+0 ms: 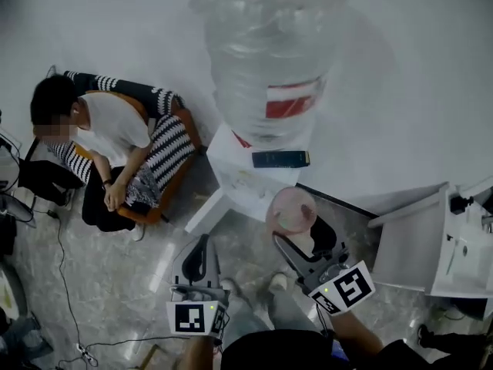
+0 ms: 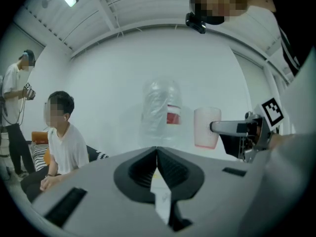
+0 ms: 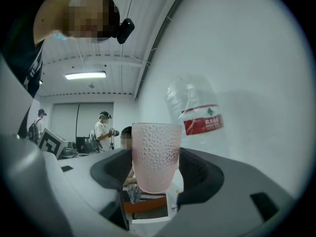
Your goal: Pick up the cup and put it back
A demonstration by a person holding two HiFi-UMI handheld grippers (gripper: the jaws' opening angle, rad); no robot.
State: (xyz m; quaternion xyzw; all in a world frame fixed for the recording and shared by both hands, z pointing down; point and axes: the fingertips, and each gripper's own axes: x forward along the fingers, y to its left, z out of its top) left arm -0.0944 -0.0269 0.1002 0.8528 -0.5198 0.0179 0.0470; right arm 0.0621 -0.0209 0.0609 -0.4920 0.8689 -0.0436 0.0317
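The right tool clamps a pink cup upright in the air near the big water bottle. The left tool is closed and empty.

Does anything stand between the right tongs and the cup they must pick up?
Nothing visible does. The right tongs are closed on the sides of the pink cup and hold it upright in the air, near the water bottle.

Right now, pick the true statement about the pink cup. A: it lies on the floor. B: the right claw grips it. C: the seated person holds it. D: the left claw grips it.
B: the pink cup sits clamped in the right claw; the left claw is shut and empty.
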